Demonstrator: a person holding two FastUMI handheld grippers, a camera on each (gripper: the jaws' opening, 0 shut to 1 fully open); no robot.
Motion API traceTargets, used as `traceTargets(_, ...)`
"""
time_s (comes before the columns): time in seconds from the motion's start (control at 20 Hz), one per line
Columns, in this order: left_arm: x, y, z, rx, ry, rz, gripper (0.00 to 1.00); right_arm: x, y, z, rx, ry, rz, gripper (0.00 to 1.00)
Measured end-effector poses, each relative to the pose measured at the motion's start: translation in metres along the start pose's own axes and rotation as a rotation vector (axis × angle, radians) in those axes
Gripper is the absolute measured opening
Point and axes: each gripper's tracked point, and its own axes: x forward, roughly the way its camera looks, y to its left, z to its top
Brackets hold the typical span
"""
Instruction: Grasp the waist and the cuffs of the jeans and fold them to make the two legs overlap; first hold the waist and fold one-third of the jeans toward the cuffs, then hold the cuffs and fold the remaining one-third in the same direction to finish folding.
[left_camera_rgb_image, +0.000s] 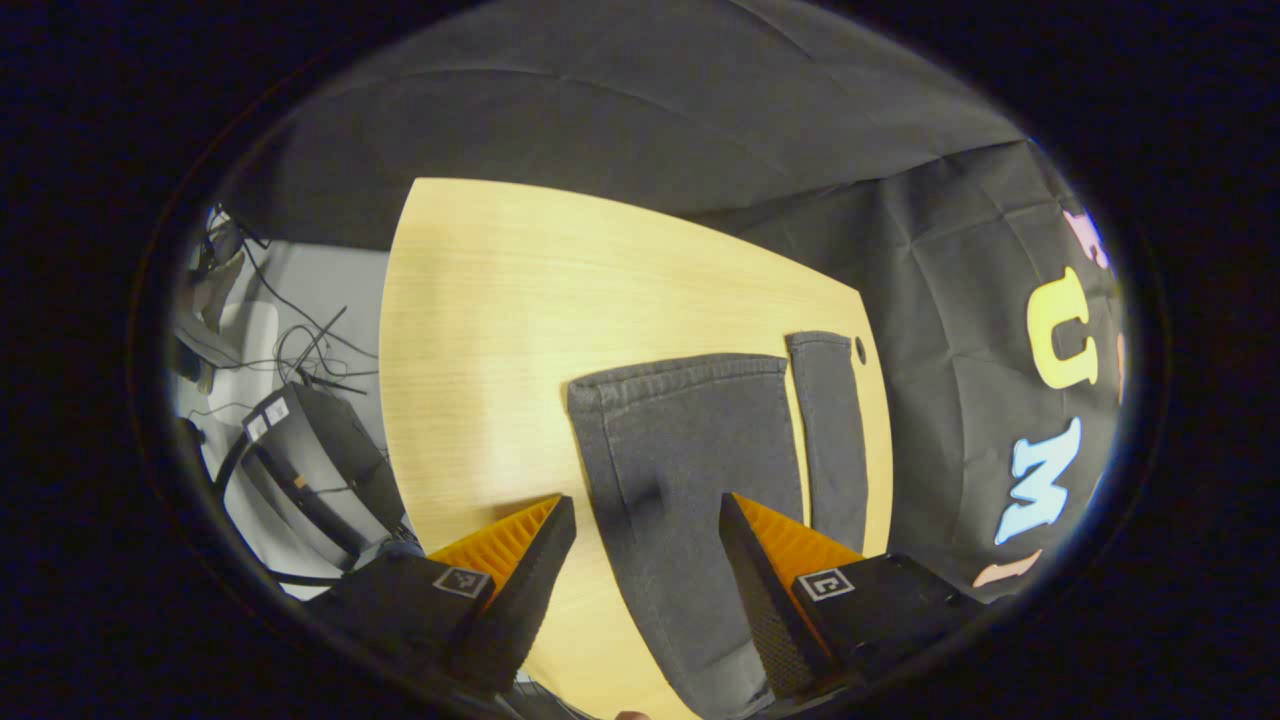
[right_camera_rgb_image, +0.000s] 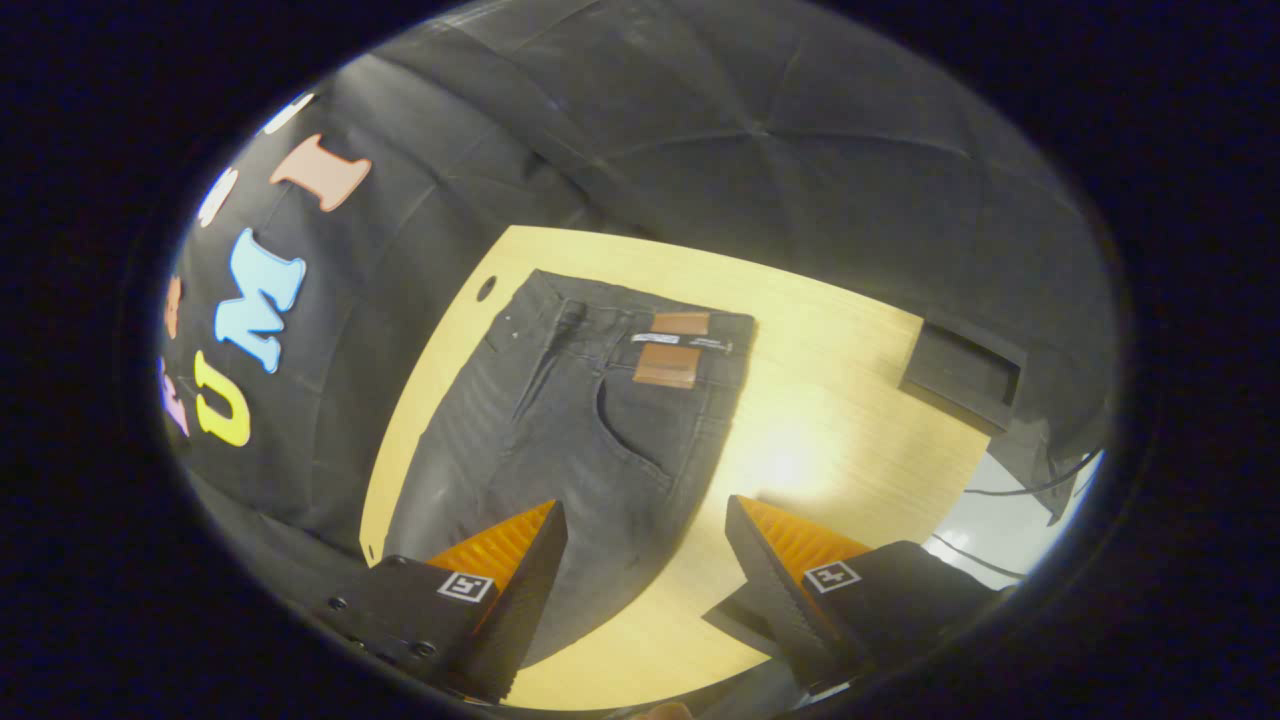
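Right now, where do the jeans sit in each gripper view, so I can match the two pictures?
Left gripper view: the jeans lie centre to lower right on the wooden table, cuff ends farthest from the camera, legs side by side.
Right gripper view: the jeans lie left of centre, waist end farthest from the camera, with brown patches.
Shared landmark: the small dark hole in the tabletop beside the jeans.

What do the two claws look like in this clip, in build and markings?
In the left gripper view, the left claw has two wedge-shaped fingers tapering to points, ribbed on the outer faces and finely textured on the inner ones. Each sits on a boxy black mount carrying a small square black-and-white marker. In the right gripper view, the right claw has the same build and markers.
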Motion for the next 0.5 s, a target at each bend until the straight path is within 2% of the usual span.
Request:
traceTargets(0.2,0.012,-0.021,0.004,-0.021,-0.001,-0.057,0.94,0.008,-0.017,0.002,0.061,-0.005,-0.016,0.96)
traceTargets(0.25,0.016,-0.026,0.003,-0.027,0.002,-0.074,0.91,0.010,-0.018,0.002,0.076,-0.003,-0.009,0.96)
traceTargets(0.3,0.020,-0.030,0.002,-0.035,0.006,-0.090,0.98,0.012,-0.019,0.000,0.088,0.008,0.003,0.97)
traceTargets(0.4,0.021,-0.035,0.001,-0.056,0.013,-0.114,0.94,0.016,-0.016,0.007,0.119,-0.010,0.042,0.96)
traceTargets(0.45,0.023,-0.036,0.000,-0.067,0.014,-0.124,0.91,0.018,-0.014,0.011,0.139,-0.017,0.063,1.00)
traceTargets(0.5,0.023,-0.036,0.000,-0.078,0.014,-0.134,0.92,0.021,-0.010,0.011,0.168,-0.007,0.087,0.95)
